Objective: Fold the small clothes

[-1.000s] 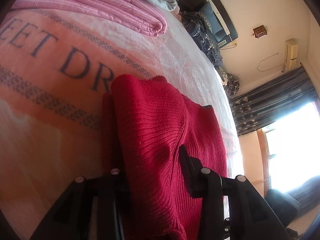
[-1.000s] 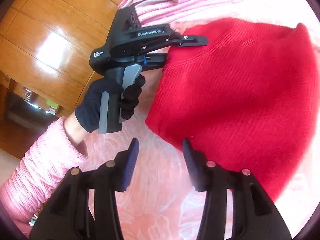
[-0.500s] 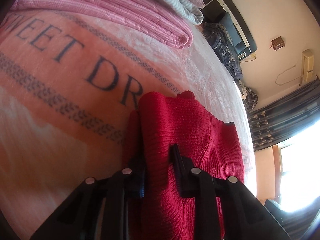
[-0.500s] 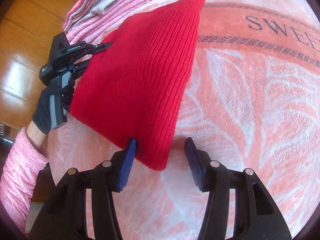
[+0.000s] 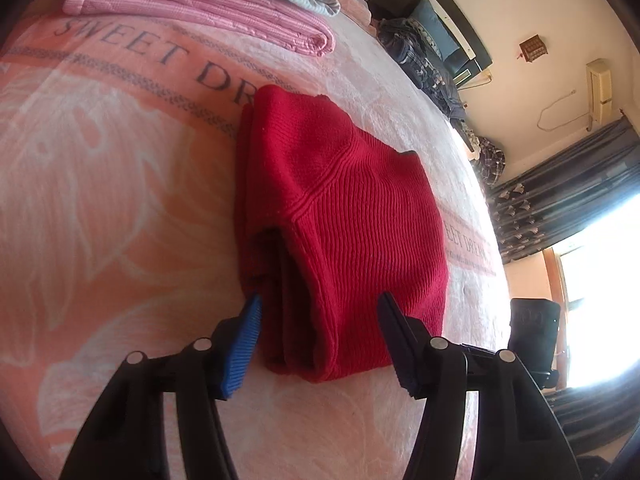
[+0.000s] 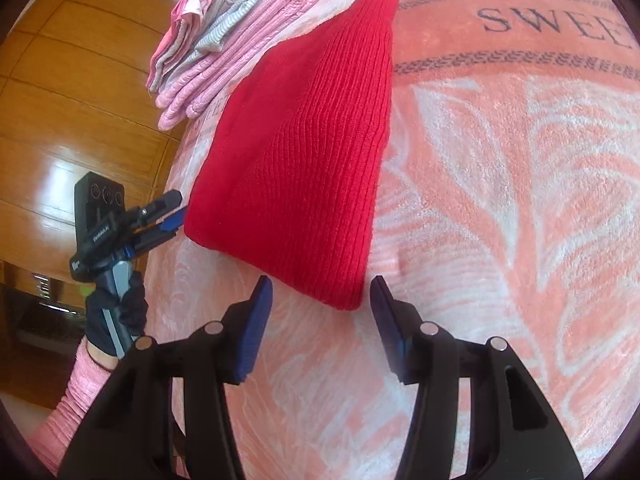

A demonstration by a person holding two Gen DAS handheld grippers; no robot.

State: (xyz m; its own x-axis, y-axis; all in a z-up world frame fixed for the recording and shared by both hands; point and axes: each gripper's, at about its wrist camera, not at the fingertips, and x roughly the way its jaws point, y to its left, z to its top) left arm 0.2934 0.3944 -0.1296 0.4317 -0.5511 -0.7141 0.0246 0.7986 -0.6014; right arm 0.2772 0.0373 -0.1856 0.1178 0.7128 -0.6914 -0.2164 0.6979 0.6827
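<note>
On the bed blanket (image 6: 500, 200) the folded red sweater (image 5: 340, 216) now lies released, left tongs (image 5: 320, 340) and right tongs (image 6: 320, 320) wide beside it, fold apparently finished.

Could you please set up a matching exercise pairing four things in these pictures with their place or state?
Things:
1. red knit garment
2. left gripper
3. pink folded stack
4. right gripper

States:
A. open, beside the garment's near corner
B. folded on the blanket
C. open, straddling the garment's near end
D. piled at the bed's edge

Pairs: 1-B, 2-C, 3-D, 4-A
</note>
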